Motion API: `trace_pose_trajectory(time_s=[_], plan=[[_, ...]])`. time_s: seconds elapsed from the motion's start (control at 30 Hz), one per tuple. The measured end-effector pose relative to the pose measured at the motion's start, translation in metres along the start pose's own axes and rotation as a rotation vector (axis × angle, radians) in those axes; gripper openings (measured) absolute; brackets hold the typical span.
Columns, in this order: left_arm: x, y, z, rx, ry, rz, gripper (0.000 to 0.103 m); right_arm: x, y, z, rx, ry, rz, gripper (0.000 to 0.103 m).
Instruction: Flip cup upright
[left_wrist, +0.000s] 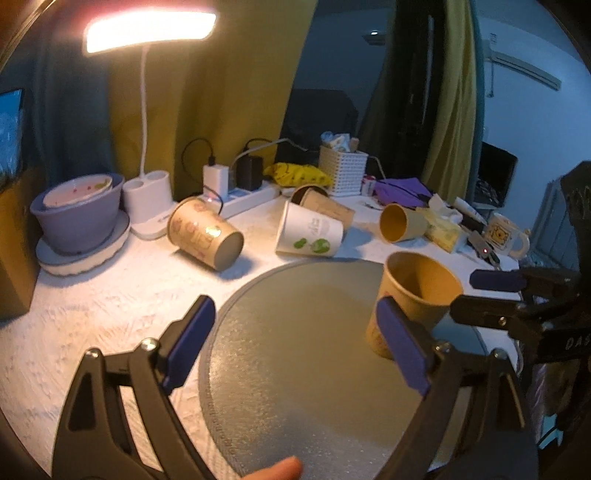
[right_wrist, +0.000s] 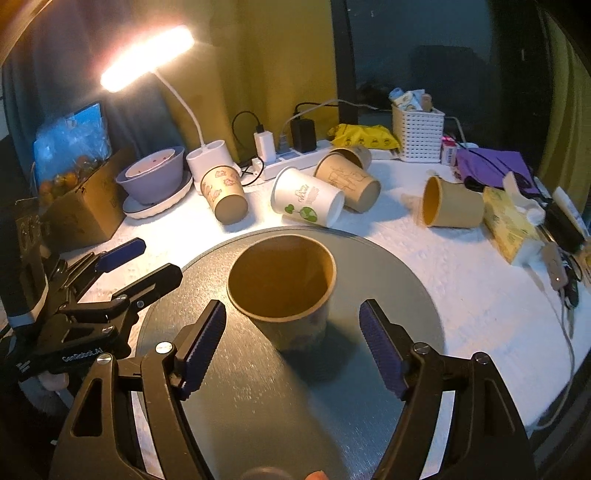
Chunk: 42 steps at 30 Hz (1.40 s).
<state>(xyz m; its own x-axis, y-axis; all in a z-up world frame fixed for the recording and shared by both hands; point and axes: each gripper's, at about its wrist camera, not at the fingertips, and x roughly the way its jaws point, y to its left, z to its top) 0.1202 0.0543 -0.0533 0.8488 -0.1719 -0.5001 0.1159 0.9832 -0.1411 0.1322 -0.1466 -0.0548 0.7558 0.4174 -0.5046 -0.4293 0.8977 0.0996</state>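
Brown paper cup (right_wrist: 284, 291) stands upright, mouth up, on the round grey textured mat (right_wrist: 258, 398), just ahead of the right gripper (right_wrist: 293, 345) and between its two spread fingers, touching neither; jaws wide apart, gripping nothing. From the left wrist view the same cup (left_wrist: 415, 299) sits at the mat's (left_wrist: 295, 369) right side, partly behind the left gripper's right blue pad; left gripper (left_wrist: 295, 341) also spread wide and empty, with the right gripper (left_wrist: 491, 297) just right of the cup. Pads are blue and ribbed, frames black. Four more paper cups lie on their sides on the white textured tabletop (right_wrist: 461, 266) beyond the mat: a patterned tan cup (right_wrist: 225, 194) far left, a white cup with green print (right_wrist: 308, 201) touching a brown sketched cup (right_wrist: 349, 177) behind it, and a plain brown cup (right_wrist: 450, 206) to the right. One lit desk lamp (right_wrist: 147, 59), one purple bowl (right_wrist: 155, 181) on a white plate, one white lattice basket (right_wrist: 417, 134), one power strip (right_wrist: 295, 157).
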Motion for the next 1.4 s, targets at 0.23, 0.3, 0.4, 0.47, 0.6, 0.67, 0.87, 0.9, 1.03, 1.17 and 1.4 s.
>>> trace_pose_trajectory(time_s=[0.23,0.3,0.4,0.47,0.6,0.67,0.87,0.9,1.03,1.17,1.4], plan=[[-0.015,-0.017,0.001,0.035,-0.04,-0.007,0.09,-0.025,-0.008,-0.014,0.01,-0.036,-0.024,0.078],[-0.02,-0.021,0.001,0.026,-0.047,-0.004,0.09,-0.034,-0.01,-0.016,0.012,-0.055,-0.032,0.078],[-0.032,-0.029,0.002,0.025,-0.083,-0.006,0.09,-0.049,-0.013,-0.017,0.011,-0.087,-0.045,0.078],[-0.043,-0.036,0.006,0.011,-0.096,-0.018,0.09,-0.061,-0.013,-0.016,0.005,-0.114,-0.057,0.078],[-0.066,-0.063,0.016,0.063,-0.139,-0.029,0.09,-0.09,-0.013,-0.015,-0.003,-0.189,-0.089,0.078],[-0.079,-0.073,0.022,0.077,-0.167,-0.03,0.09,-0.101,-0.013,-0.015,-0.008,-0.214,-0.107,0.078],[-0.112,-0.084,0.04,0.045,-0.252,-0.016,0.09,-0.133,-0.011,-0.013,-0.037,-0.303,-0.168,0.078],[-0.118,-0.084,0.041,0.037,-0.265,-0.018,0.09,-0.139,-0.011,-0.012,-0.038,-0.322,-0.175,0.078],[-0.124,-0.083,0.036,0.043,-0.268,-0.014,0.09,-0.15,-0.009,-0.012,-0.034,-0.374,-0.17,0.078],[-0.115,-0.082,0.031,0.051,-0.226,-0.026,0.09,-0.146,-0.004,-0.014,-0.045,-0.377,-0.156,0.078],[-0.11,-0.081,0.027,0.065,-0.23,-0.009,0.09,-0.131,0.0,-0.015,-0.062,-0.341,-0.133,0.078]])
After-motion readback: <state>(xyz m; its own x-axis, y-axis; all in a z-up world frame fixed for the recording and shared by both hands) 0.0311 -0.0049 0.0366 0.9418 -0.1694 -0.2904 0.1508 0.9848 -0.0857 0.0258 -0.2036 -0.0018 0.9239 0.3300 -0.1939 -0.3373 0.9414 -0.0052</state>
